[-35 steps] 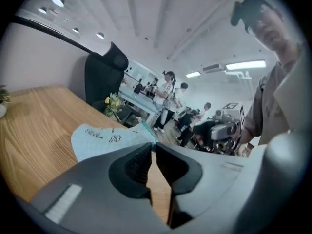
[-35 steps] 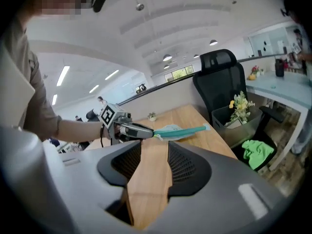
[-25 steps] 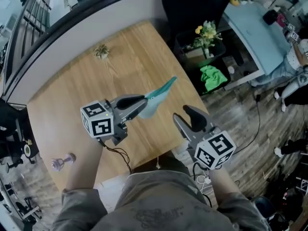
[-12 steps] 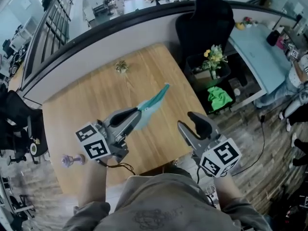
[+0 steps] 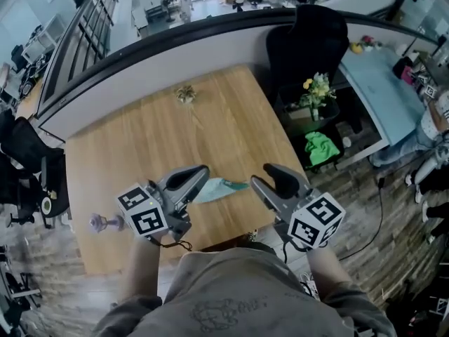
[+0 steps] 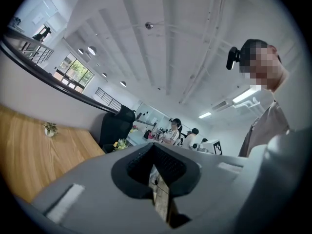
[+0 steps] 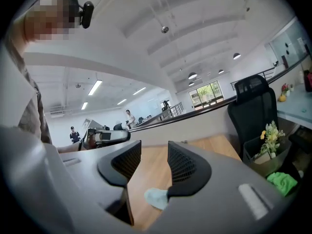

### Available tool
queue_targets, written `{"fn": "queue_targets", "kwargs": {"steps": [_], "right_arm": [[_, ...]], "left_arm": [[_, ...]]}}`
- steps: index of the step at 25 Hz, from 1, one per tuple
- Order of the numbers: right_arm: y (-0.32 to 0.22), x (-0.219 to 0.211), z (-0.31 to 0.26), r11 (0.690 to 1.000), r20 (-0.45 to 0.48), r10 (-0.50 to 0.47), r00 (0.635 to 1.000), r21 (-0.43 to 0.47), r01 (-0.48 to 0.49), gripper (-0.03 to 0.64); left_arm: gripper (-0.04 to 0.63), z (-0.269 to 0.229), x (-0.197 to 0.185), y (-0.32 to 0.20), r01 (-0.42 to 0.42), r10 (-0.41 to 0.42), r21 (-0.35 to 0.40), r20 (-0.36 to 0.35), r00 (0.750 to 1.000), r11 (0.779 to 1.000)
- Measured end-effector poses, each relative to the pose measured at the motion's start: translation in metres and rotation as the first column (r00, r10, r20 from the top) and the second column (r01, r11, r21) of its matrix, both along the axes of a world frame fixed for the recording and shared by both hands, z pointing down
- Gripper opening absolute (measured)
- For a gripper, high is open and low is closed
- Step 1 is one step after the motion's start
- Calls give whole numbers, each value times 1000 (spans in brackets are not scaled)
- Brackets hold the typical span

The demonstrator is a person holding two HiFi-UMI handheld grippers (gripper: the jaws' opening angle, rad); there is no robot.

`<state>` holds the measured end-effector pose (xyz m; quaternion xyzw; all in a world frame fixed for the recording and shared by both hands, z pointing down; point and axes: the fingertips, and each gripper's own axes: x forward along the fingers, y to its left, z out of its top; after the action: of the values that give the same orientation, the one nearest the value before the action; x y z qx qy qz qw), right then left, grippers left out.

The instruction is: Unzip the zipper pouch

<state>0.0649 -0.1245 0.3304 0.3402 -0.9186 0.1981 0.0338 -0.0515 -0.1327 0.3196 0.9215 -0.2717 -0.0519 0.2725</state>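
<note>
Nearest, the left gripper (image 5: 198, 174) has just been closing its jaws, which now meet on nothing. The right gripper (image 5: 269, 177) stands spread and empty. Between them, slightly farther, the zipper pouch (image 5: 219, 189) lies flat by the table's (image 5: 154, 139) near edge. Probably best: pin one end with the left, pinch the pull with the right, and draw straight along the teeth.

The pouch (image 5: 219, 189) lay on the table (image 5: 140, 146), near its front edge and right of the middle. A small plant (image 5: 186, 94) stood on the far side, well apart from the pouch. A small object (image 5: 99, 223) sat near the front left corner. A chair (image 5: 306, 37) stood behind the table's far right corner. Flowers (image 5: 314, 90) stood right of the table, with a cloth (image 5: 320, 147) just in front of them.
</note>
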Motion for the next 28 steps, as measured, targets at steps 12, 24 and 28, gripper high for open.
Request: {"fn": "queue_targets", "kwargs": {"steps": [12, 24, 28], "right_arm": [[3, -2, 30, 998, -35, 3, 999, -60, -5, 179], [-13, 5, 61, 992, -74, 31, 997, -123, -40, 179], [-22, 7, 81, 986, -104, 36, 994, -158, -53, 179]], "left_arm": [[0, 59, -10, 6, 29, -21, -67, 120, 993, 997], [144, 157, 2, -53, -198, 226, -109, 482, 846, 974], [164, 200, 9, -78, -276, 326, -173, 518, 791, 945]]}}
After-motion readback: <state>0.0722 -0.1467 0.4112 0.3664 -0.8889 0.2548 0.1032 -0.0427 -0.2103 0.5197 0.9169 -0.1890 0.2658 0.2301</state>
